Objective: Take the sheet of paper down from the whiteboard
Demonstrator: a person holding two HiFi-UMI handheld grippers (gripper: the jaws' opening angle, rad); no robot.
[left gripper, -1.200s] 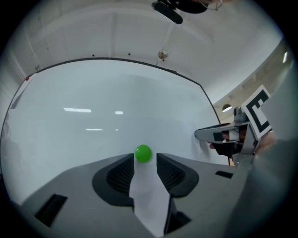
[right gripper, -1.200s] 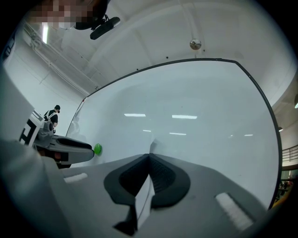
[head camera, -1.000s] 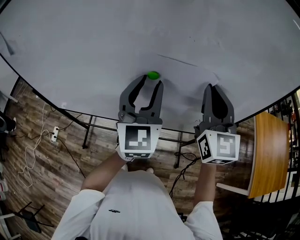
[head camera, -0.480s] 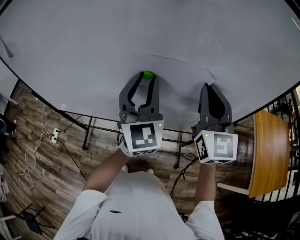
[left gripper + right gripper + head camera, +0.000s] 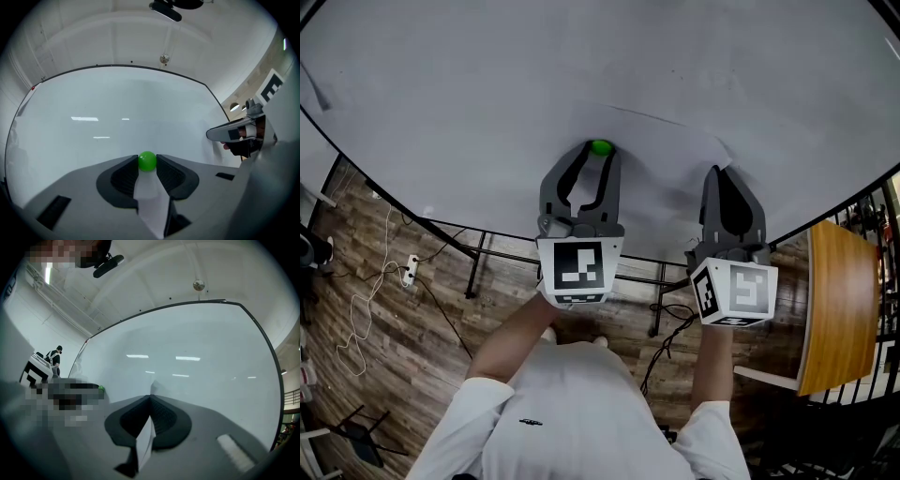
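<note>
A white sheet of paper (image 5: pixel 675 155) lies flat on the whiteboard (image 5: pixel 487 94), pinned by a round green magnet (image 5: pixel 601 147). In the head view my left gripper (image 5: pixel 600 156) reaches up to the board. Its jaws are closing on the magnet (image 5: pixel 147 161), and both pads touch the magnet's sides. My right gripper (image 5: pixel 727 172) is shut on the sheet's edge to the right of the magnet. In the right gripper view the paper (image 5: pixel 144 446) shows as a white strip pinched between the jaws of the right gripper (image 5: pixel 150 397).
The whiteboard's black metal stand (image 5: pixel 476 264) rises from a wooden floor. Cables (image 5: pixel 364 305) and a power strip (image 5: pixel 411 269) lie at the lower left. A wooden tabletop (image 5: pixel 834 309) stands at the right beside a black railing (image 5: pixel 886 281).
The left gripper's jaws have narrowed from wide open until they meet the green magnet's sides. The right gripper has kept its grip and place.
</note>
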